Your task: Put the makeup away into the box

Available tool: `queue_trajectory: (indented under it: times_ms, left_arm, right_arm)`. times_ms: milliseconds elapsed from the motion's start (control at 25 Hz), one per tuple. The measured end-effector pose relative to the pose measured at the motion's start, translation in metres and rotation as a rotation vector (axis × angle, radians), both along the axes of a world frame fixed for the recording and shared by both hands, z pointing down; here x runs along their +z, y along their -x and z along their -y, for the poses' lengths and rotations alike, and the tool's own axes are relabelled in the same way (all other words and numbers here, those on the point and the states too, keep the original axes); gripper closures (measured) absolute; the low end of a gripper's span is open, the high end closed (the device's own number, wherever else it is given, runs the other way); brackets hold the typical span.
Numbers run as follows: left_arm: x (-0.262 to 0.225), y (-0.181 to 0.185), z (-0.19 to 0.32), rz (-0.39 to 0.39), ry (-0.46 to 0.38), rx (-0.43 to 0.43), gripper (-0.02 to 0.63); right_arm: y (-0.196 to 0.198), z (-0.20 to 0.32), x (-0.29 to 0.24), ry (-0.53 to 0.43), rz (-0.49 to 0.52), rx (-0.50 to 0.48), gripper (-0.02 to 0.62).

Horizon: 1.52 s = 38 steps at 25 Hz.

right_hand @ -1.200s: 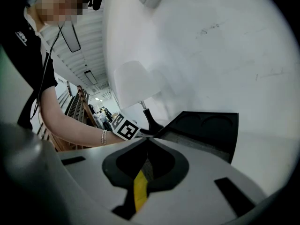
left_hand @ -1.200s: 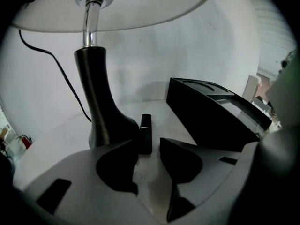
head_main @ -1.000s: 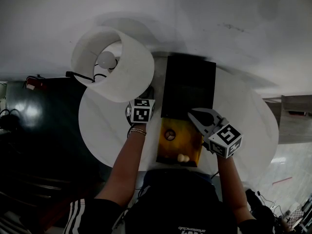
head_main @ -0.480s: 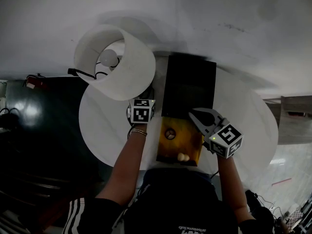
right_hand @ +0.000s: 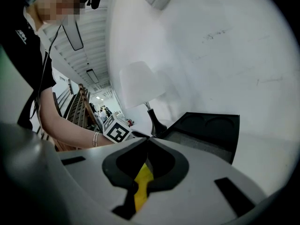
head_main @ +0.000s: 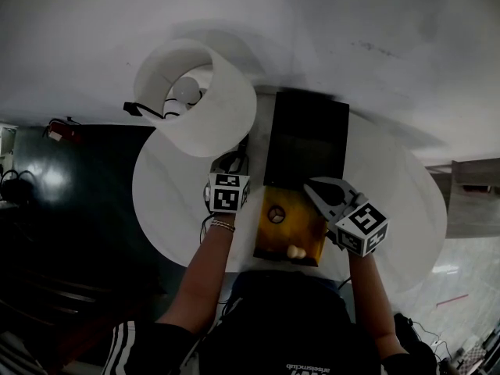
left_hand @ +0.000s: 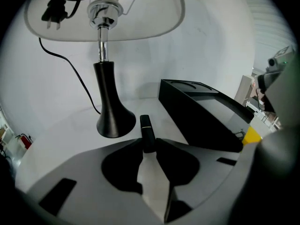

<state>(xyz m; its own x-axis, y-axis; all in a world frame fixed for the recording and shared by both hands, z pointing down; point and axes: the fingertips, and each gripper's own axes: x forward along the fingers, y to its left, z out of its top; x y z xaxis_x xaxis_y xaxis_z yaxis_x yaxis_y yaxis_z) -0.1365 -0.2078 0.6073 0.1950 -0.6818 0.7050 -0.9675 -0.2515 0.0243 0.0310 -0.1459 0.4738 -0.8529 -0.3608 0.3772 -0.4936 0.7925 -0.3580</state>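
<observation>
My left gripper [left_hand: 149, 143] is shut on a slim black makeup stick [left_hand: 146, 129], which points out past the tips toward the lamp foot. In the head view the left gripper [head_main: 229, 166] hangs just left of the box. The box stands open, with a black lid [head_main: 306, 141] [left_hand: 206, 118] tipped back and a yellow-lined base [head_main: 301, 226]. Inside the base lie a small round piece [head_main: 276, 216] and a cream-coloured piece [head_main: 294, 251]. My right gripper [head_main: 311, 186] [right_hand: 149, 142] is shut on nothing and hovers over the base's right side, with yellow lining [right_hand: 143, 184] showing below its jaws.
A table lamp with a white shade [head_main: 199, 100] and black foot [left_hand: 110, 118] stands left of the box, its cord [left_hand: 70, 71] trailing over the round white table [head_main: 168, 201]. A plug [left_hand: 52, 14] dangles by the shade. A white wall lies behind.
The left gripper has drawn back a little toward the person, away from the lamp. The right gripper has kept its place over the box.
</observation>
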Motion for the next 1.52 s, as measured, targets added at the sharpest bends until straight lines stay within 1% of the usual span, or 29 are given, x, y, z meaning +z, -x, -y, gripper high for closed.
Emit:
queue_trajectory:
  times_ms: [440,800,960,1240,1520]
  left_arm:
    - [-0.019,-0.003,-0.045,-0.009,-0.016,0.014,0.506]
    - [-0.045,-0.001,-0.08,-0.023,-0.057,0.015,0.506]
    - [-0.059,-0.004,-0.092,-0.034,-0.072,0.029,0.506]
    - [-0.08,-0.02,-0.109,-0.068,-0.078,0.098,0.506]
    - [-0.094,-0.062,-0.125,-0.096,-0.061,0.265,0.508]
  right_arm:
    - [-0.005,-0.025,-0.012,-0.026,0.009,0.01,0.574]
    - [-0.012,-0.048,-0.018,-0.061,0.003,0.007,0.574]
    - [-0.013,-0.054,-0.022,-0.082,-0.001,0.006,0.574]
    - [-0.02,-0.06,-0.03,-0.095,0.011,0.023,0.574]
    - [-0.039,-0.062,-0.034,-0.1,0.013,0.063,0.574]
